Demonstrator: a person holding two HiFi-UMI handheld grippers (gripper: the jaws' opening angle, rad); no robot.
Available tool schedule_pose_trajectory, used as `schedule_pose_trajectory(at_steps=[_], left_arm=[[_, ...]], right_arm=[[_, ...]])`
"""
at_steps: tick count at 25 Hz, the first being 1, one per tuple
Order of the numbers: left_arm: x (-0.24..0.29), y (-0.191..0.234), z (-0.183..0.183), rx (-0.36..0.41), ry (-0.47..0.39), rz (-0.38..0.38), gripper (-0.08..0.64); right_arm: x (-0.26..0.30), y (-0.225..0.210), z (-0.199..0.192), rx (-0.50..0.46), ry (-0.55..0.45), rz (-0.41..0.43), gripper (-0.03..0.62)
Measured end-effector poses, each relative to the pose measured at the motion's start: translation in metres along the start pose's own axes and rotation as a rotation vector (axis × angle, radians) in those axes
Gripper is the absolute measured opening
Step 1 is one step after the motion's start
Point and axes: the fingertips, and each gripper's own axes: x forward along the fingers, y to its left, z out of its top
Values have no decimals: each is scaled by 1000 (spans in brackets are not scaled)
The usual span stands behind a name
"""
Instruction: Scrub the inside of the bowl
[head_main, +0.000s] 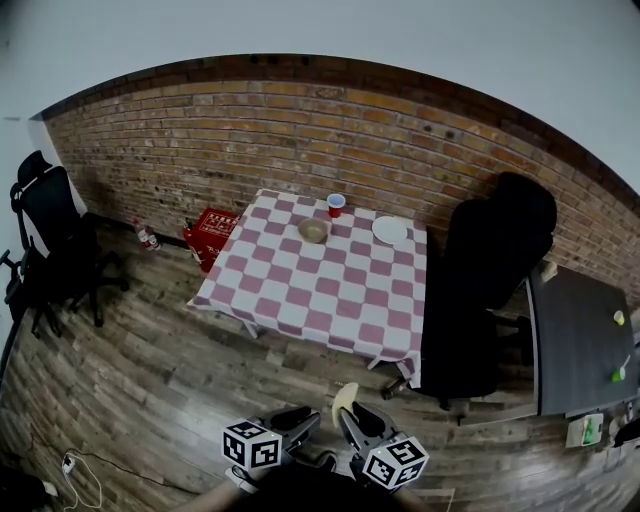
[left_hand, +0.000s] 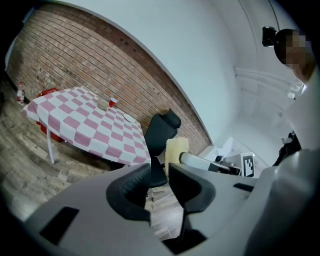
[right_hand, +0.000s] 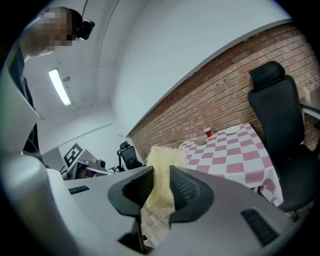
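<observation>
Nearest, low in the head view, the two grippers are held side by side above the wood floor (head_main: 150, 380). The left gripper (left_hand: 160, 171) has its jaws only a little apart with nothing between them. The right gripper (right_hand: 161, 174) is closed on a pale yellow sponge (right_hand: 160, 186), pinched at its lower half so the upper end stands free above the jaws. The sponge looks light, soft and coarse-fibred; it will likely squash and bend under pressure, so a hold low down, as now, should leave enough free pad to press into a curve. Well apart from both grippers, across the floor, stands the worktop (head_main: 320, 295) under a pink-and-white check cloth. The bowl (head_main: 313, 230) sits near its far edge, upright and untouched. It looks small, rigid and light, so it may skate on the cloth when scrubbed. My guess is the empty left gripper should steady it by the rim while the sponge works inside. Scrubbing has not begun. Just behind the bowl is a red cup (head_main: 336, 204), and to the right of it a white plate (head_main: 390, 230), each clear of the bowl. Counted: two grippers, one sponge, one bowl, one cup, one plate. A black chair (head_main: 490, 260) stands at the worktop's right side, and a brick wall (head_main: 300, 130) runs behind everything.
</observation>
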Motion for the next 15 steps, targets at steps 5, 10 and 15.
schedule_pose_trajectory(at_steps=[5, 10, 15], left_arm=[[12, 31, 43, 22, 13, -47, 121], [13, 68, 94, 34, 19, -79, 121], [9, 108, 128, 23, 30, -107, 121]], right_arm=[[38, -15, 23, -8, -13, -62, 110], [87, -21, 48, -12, -11, -133, 110], [136, -16, 61, -26, 24, -172, 110]])
